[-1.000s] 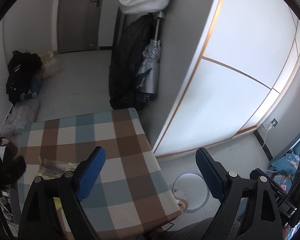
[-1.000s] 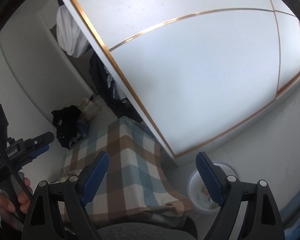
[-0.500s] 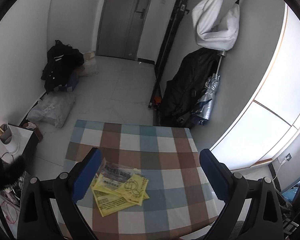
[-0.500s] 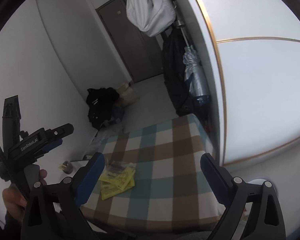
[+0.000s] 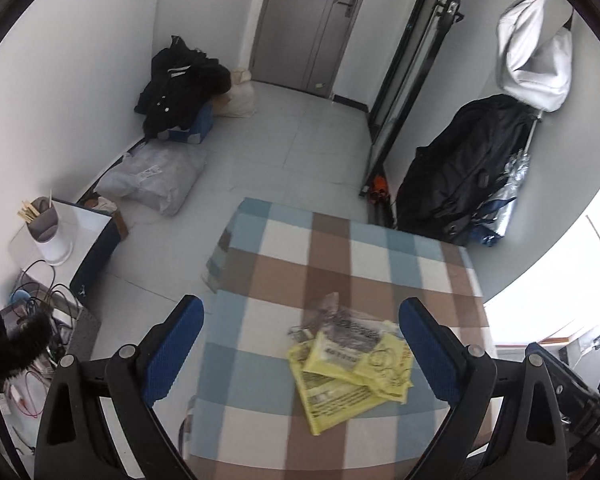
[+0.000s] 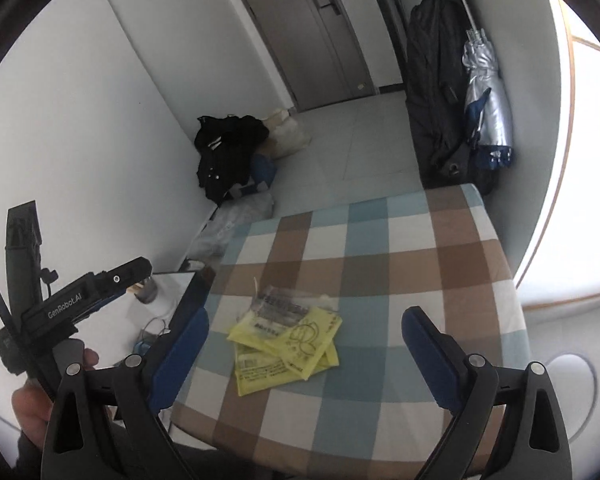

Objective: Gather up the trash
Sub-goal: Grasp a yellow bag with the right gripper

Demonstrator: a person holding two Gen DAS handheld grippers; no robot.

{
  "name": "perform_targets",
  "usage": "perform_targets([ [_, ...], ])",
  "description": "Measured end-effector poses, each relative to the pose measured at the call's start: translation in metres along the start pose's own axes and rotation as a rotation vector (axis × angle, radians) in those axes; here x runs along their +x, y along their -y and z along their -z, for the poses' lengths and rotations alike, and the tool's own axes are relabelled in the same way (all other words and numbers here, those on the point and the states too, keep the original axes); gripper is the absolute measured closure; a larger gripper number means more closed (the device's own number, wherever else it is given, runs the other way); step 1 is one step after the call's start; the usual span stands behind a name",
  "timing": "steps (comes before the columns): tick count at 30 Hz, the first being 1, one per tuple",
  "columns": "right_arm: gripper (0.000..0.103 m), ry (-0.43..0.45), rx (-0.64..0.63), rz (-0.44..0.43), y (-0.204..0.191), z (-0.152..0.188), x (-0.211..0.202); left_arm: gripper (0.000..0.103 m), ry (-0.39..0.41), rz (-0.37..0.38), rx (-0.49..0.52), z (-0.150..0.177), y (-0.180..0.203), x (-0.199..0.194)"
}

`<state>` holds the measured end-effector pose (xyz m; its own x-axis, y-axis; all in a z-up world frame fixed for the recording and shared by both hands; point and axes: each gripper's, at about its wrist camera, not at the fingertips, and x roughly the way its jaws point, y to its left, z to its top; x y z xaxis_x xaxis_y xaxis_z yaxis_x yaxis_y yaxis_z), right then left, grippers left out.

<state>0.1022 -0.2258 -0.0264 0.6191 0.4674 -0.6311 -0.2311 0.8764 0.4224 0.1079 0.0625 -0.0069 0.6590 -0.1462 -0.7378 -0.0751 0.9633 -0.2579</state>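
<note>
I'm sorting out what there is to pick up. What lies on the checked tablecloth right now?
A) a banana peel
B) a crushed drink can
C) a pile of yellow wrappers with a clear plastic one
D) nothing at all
C: the yellow wrappers lie stacked on the checked tablecloth, with a clear plastic wrapper overlapping their far edge, and nothing else is on it.

Blown-out right edge — fisheye warp

Left hand-held gripper (image 5: 302, 350) and right hand-held gripper (image 6: 306, 350): jaws spread wide, holding nothing, angled downward.
</note>
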Motion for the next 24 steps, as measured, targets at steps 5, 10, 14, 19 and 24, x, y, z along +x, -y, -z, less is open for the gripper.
perform_targets([
  [5, 0.005, -0.072, 0.016, 0.001, -0.007, -0.004, 0.046, 0.006, -0.027, 0.015, -0.053, -0.007, -0.020, 0.005],
  [10, 0.005, -0.176, -0.019, 0.047, -0.014, 0.002, 0.087, 0.006, -0.037, 0.005, -0.098, -0.012, -0.040, 0.010],
  [14, 0.005, -0.242, -0.031, 0.072, -0.015, 0.008, 0.110, 0.006, -0.055, -0.012, -0.128, -0.013, -0.053, 0.014],
  [19, 0.005, -0.305, -0.031, 0.097, -0.019, 0.013, 0.135, 0.006, -0.089, -0.012, -0.175, -0.012, -0.066, 0.019],
  [24, 0.005, -0.348, -0.070, 0.145, -0.027, 0.021, 0.156, 0.006, -0.109, -0.020, -0.205, -0.012, -0.072, 0.022],
])
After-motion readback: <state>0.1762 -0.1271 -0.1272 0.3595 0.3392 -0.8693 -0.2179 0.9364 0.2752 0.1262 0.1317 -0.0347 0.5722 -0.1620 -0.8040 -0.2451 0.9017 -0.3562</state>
